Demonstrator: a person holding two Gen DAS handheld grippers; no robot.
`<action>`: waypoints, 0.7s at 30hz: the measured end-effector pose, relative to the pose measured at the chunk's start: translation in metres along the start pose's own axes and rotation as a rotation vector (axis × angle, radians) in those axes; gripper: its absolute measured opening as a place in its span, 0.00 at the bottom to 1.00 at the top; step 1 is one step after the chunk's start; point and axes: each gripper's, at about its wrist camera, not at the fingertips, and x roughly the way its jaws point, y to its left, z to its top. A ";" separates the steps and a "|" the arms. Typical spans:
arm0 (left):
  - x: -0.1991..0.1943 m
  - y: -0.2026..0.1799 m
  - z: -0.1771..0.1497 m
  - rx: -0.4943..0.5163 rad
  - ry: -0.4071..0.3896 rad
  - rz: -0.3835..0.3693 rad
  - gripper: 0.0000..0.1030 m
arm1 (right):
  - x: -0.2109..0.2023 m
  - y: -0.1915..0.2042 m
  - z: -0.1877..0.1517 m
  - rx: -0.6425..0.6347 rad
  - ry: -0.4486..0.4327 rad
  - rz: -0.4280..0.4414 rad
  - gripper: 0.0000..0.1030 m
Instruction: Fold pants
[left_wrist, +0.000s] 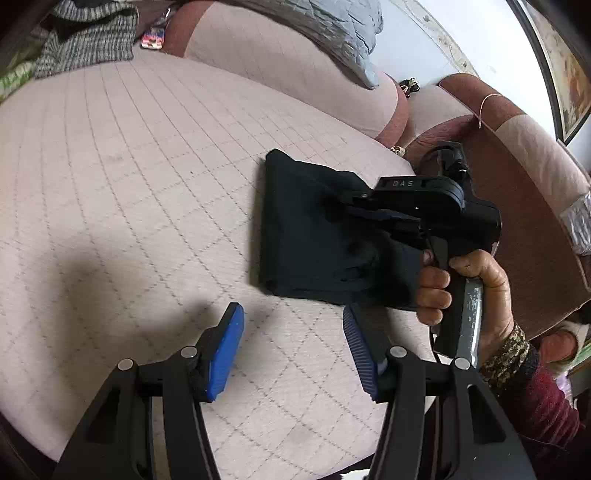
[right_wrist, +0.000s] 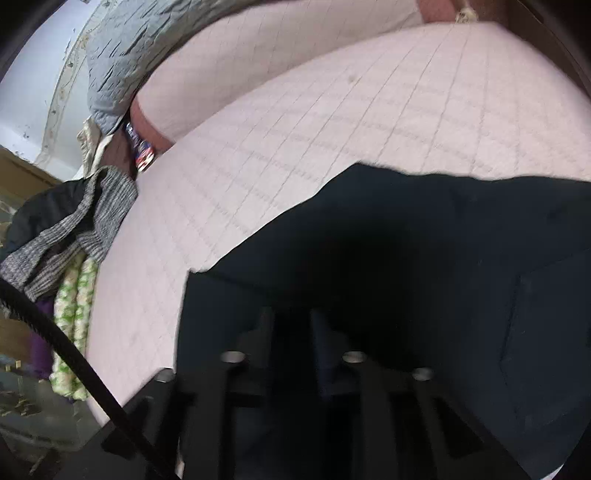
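The pants (left_wrist: 314, 229) are dark and already folded into a small thick square, and they are laid on the pink quilted sofa seat (left_wrist: 129, 166). The right gripper (left_wrist: 341, 201) is pressed down on top of them, but whether cloth is pinched cannot be told, since its jaws are lost against the dark cloth. The left gripper (left_wrist: 293, 354) is held just beside the pants with its jaws apart and nothing in them; the fold looks nearly done, so a last press or tidy is probably called for.

a home: quilted sofa (left_wrist: 147, 155), framed picture (left_wrist: 565, 74).

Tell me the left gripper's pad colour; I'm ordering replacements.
Blue, on both pads of the left gripper; clearest in the left wrist view.
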 end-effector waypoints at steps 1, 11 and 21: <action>-0.003 -0.001 -0.001 0.011 -0.008 0.016 0.54 | -0.008 0.002 -0.003 0.001 -0.022 -0.005 0.20; -0.004 -0.019 0.001 0.129 -0.038 0.229 0.59 | -0.065 0.002 -0.079 -0.144 -0.060 0.000 0.38; -0.024 -0.061 -0.008 0.314 -0.072 0.337 0.65 | -0.097 -0.024 -0.106 -0.058 -0.196 -0.001 0.39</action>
